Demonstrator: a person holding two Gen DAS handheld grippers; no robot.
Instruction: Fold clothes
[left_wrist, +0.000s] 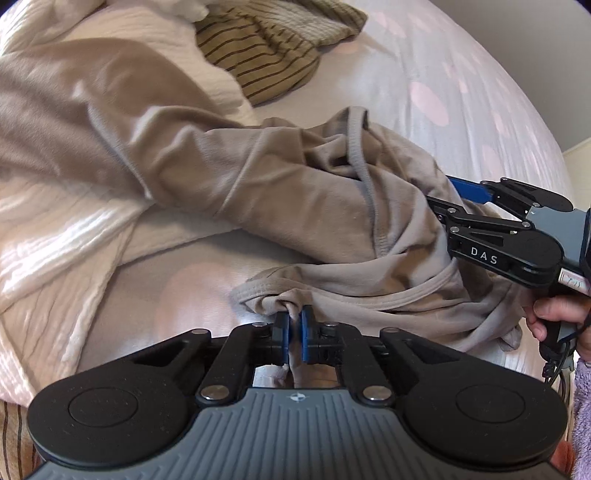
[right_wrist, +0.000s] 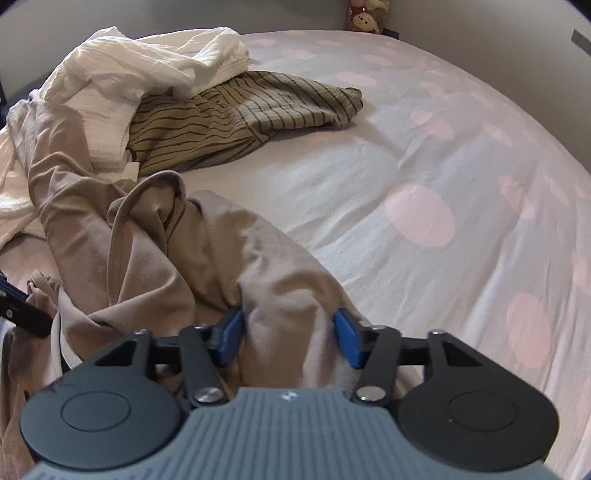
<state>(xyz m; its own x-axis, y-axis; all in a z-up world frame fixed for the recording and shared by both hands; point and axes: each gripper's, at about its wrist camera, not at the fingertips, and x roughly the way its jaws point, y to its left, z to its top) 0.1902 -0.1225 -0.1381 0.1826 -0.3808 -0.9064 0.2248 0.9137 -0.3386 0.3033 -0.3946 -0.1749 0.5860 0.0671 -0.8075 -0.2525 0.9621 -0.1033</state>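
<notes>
A crumpled taupe long-sleeved top (left_wrist: 295, 192) lies on the bed, one sleeve stretched off to the left. My left gripper (left_wrist: 294, 317) is shut on a bunched bit of its hem at the near edge. My right gripper (right_wrist: 289, 325) points down into the same top (right_wrist: 155, 258), its blue pads standing wide apart either side of a raised fold. The fold fills the gap, but I see no pinch. In the left wrist view the right gripper (left_wrist: 439, 192) enters from the right, with its fingertips sunk in the cloth.
A striped olive garment (right_wrist: 229, 118) and a white crinkled cloth (right_wrist: 147, 62) are piled behind the top. The bed sheet (right_wrist: 406, 166), pale with pink dots, spreads to the right. A hand (left_wrist: 554, 314) holds the right gripper's handle. A plush toy (right_wrist: 365, 18) sits at the far wall.
</notes>
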